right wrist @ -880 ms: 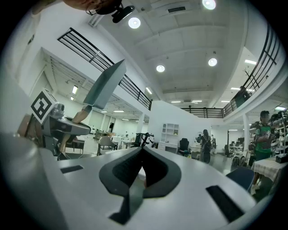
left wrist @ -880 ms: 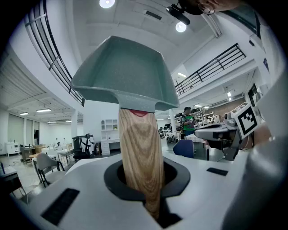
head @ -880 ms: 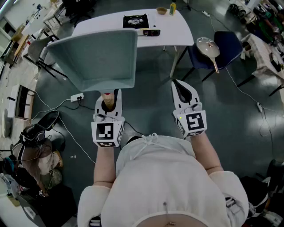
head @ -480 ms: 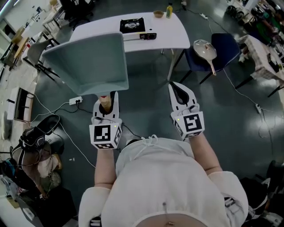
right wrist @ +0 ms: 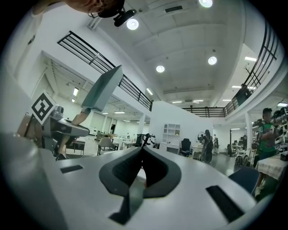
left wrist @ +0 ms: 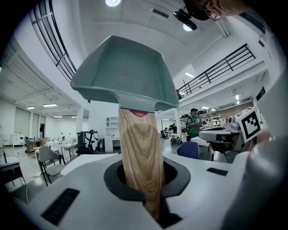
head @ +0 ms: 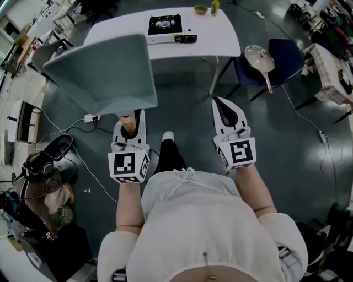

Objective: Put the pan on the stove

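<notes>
Pan (head: 102, 71) | left tongs (head: 130, 118) pinch wooden handle (left wrist: 139, 161) | right tongs (head: 223, 107) pressed together, apparently empty

Lost the lower end of the wooden handle (left wrist: 138, 148) inside the left tongs (left wrist: 144, 179), clamped on it. Saw the pan (left wrist: 123, 74) there only from beneath, inside hidden. In the head view, lost the 8 o'clock corner of the worktop (head: 220, 33) behind the pan. Could not tell the two small items (head: 201, 10) at its 12 o'clock edge.
</notes>
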Demonstrator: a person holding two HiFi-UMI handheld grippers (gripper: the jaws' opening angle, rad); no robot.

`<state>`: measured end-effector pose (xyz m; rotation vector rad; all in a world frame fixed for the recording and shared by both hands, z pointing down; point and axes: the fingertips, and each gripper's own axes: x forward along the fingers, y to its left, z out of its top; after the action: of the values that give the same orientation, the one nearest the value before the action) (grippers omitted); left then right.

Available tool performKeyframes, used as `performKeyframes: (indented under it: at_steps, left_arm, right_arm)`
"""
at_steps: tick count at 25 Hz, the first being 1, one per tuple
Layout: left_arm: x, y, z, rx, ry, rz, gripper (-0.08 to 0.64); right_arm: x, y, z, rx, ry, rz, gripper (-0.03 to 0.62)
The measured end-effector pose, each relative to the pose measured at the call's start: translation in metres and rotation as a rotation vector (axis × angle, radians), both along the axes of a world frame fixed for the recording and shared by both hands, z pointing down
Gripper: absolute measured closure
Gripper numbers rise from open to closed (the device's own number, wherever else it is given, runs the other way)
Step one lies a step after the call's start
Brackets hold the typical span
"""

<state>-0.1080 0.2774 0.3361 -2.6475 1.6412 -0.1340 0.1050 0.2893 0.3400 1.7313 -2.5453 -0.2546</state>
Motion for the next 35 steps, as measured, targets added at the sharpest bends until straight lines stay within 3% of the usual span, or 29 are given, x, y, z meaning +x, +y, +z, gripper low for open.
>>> performKeyframes:
  at_steps: [8,23,35]
  left_arm:
    - [0.003,-0.103,0.016,-0.029,-0.016,0.015,0.518]
    - [-0.006,-0.372,0.018,-0.076,-0.01,0.137,0.518]
    - [0.006,-0.483,0.063,-0.219,-0.004,0.138,0.518]
  right_arm:
    - [-0.006,-0.1,0.008,-0.003,0.007,-0.003,0.589]
    - [-0.032,-0.359,0.008,-0.073,0.015,0.046,0.589]
    - [-0.025,-0.478,0.03,-0.126,0.002,0.005,0.588]
